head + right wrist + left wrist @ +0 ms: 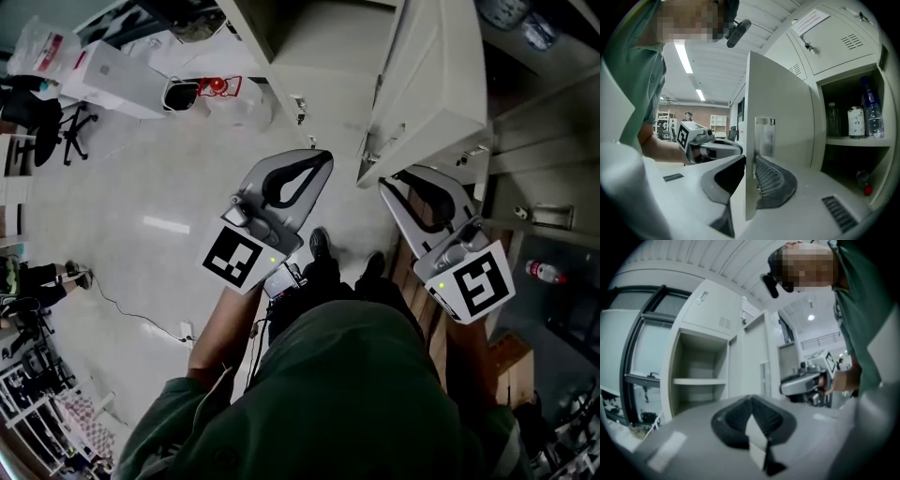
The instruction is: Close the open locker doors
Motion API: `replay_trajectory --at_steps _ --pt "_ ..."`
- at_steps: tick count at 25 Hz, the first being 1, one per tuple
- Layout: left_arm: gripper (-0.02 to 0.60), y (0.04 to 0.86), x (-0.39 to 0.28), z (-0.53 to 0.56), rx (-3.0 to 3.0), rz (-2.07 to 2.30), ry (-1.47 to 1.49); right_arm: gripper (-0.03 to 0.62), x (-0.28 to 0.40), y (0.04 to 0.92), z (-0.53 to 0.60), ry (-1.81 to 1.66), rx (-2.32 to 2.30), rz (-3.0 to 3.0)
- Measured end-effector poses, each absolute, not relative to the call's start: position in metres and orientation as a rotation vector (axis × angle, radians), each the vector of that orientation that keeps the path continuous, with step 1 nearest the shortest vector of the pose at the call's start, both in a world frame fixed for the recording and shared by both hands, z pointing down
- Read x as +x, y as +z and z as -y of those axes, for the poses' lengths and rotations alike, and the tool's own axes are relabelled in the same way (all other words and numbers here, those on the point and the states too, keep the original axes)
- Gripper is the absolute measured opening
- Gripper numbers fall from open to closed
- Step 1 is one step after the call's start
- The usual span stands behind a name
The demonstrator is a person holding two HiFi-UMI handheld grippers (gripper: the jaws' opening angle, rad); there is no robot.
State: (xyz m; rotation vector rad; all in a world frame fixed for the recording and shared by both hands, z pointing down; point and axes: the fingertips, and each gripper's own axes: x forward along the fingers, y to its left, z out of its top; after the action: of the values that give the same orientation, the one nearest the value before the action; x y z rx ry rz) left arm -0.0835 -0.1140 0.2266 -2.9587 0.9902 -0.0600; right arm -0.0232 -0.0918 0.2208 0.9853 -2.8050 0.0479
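Matt painted metal locker door (780, 101), glossy floor (141, 173)

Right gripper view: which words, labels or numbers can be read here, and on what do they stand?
Nothing reads clearly.
Paper notice on the upper locker door: red print, too small to read.
Bottle label on the shelf: blurred, unreadable.
Marker cube: pattern only, no letters.

a black chair (47, 122) on wheels stands at the far side of the pale floor (141, 187), near a big white box (112, 80). a small red thing (217, 86) lies just past the box. a thin cord (120, 306) runs over the floor. a wooden board (511, 361) sits low on the right. a tall clear bottle (872, 110), a can (856, 122) and a jar (833, 119) stand in a row. long lights (684, 56) shine on the ceiling.
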Motion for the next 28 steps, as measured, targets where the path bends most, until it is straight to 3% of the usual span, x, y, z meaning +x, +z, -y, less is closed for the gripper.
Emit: replay_trajectory --at_steps 28 --pt "0.003 0.240 -0.228 0.246 -2.885 -1.100 -0.065 0.060 -0.172 0.237 0.224 0.057 0.942 2.809"
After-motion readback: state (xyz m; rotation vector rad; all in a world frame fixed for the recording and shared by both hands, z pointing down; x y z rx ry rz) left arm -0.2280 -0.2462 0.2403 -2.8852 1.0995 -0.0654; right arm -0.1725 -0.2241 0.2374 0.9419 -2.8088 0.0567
